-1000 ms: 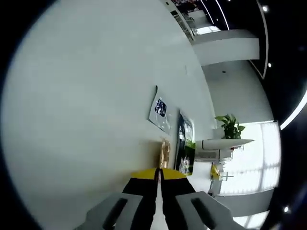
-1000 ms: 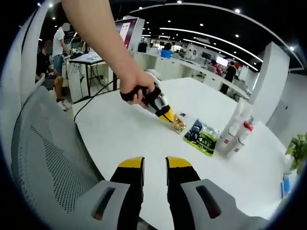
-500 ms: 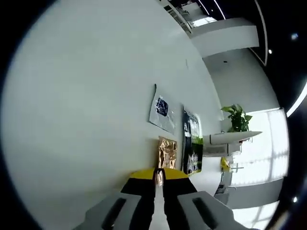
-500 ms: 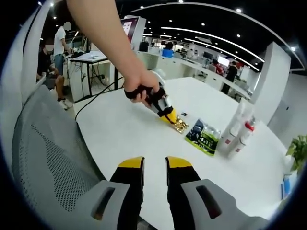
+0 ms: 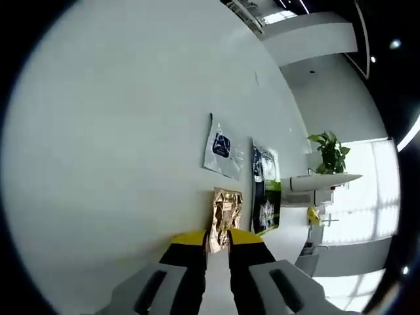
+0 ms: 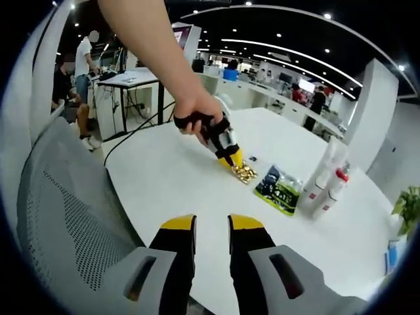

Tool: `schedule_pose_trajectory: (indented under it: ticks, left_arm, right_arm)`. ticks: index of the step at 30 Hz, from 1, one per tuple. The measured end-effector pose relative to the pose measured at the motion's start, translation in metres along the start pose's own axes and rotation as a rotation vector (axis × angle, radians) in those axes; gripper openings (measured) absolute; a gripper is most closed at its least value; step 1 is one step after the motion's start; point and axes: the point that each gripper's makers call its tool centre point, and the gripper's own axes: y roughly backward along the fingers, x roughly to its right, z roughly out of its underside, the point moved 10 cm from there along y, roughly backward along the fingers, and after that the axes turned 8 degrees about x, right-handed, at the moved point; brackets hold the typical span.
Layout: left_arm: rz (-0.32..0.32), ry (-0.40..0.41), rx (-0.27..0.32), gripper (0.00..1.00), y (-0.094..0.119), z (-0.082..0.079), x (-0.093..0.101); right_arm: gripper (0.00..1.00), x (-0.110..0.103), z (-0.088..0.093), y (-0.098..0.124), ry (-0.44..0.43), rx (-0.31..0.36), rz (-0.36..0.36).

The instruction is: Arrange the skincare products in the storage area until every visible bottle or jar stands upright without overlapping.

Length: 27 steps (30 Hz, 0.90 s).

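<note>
No writing on any of the packs could be read in either view.

In the left gripper view, the left gripper (image 5: 218, 240) stood low over the white table (image 5: 111, 131), its yellow-tipped jaws a narrow gap apart with the near end of a crinkled gold foil sachet (image 5: 225, 211) lying between the tips; whether they pinched it could not be told. Beyond the sachet lay a flat white sachet (image 5: 221, 147) with a dark blue printed patch, and just beside both, toward the table's far edge, a dark sachet (image 5: 265, 197) with a green band. A potted plant (image 5: 332, 152) stood past the table edge.

In the right gripper view, a grey mesh chair back (image 6: 65, 223) curved along the table's near edge. A hand (image 6: 197, 111) held the left gripper with its tips at the gold foil sachet (image 6: 244, 173) near the middle of the table. Next came the dark and green sachet (image 6: 279, 189), lying flat, then two slim white bottles (image 6: 323, 178) standing upright close together near the far edge, one with a red collar. The right gripper (image 6: 211, 228) hung over the near edge, jaws slightly parted and holding nothing.
</note>
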Motion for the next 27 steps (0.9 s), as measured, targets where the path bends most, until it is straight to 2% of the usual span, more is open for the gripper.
schedule_pose_trajectory:
  ticks: [4, 8, 15, 17, 21, 24, 27]
  left_arm:
    - [-0.021, -0.006, -0.018, 0.14, 0.000, -0.003, 0.003]
    - [-0.064, -0.084, -0.046, 0.17, 0.000, -0.006, 0.008]
    - [-0.070, -0.091, -0.028, 0.28, 0.005, -0.008, 0.011]
    - [-0.046, -0.109, -0.046, 0.31, 0.003, -0.006, 0.014]
    - [-0.046, -0.131, -0.061, 0.33, -0.001, -0.001, 0.021]
    - [-0.078, -0.159, -0.057, 0.33, -0.002, 0.000, 0.024]
    - [-0.151, -0.263, -0.066, 0.34, -0.001, -0.002, 0.026]
  right_arm:
    - [0.17, 0.000, 0.000, 0.000, 0.001, 0.000, 0.002]
    - [0.17, 0.000, 0.000, 0.000, 0.004, -0.002, 0.005]
    - [0.17, 0.001, -0.001, 0.001, 0.006, 0.004, 0.007]
    - [0.17, 0.000, -0.001, 0.001, 0.010, 0.002, 0.008]
    - [0.17, 0.000, -0.001, 0.001, 0.012, 0.000, 0.007]
    - [0.17, 0.000, -0.001, 0.001, 0.012, 0.006, 0.008]
    - [0.17, 0.000, -0.001, 0.001, 0.013, 0.003, 0.009]
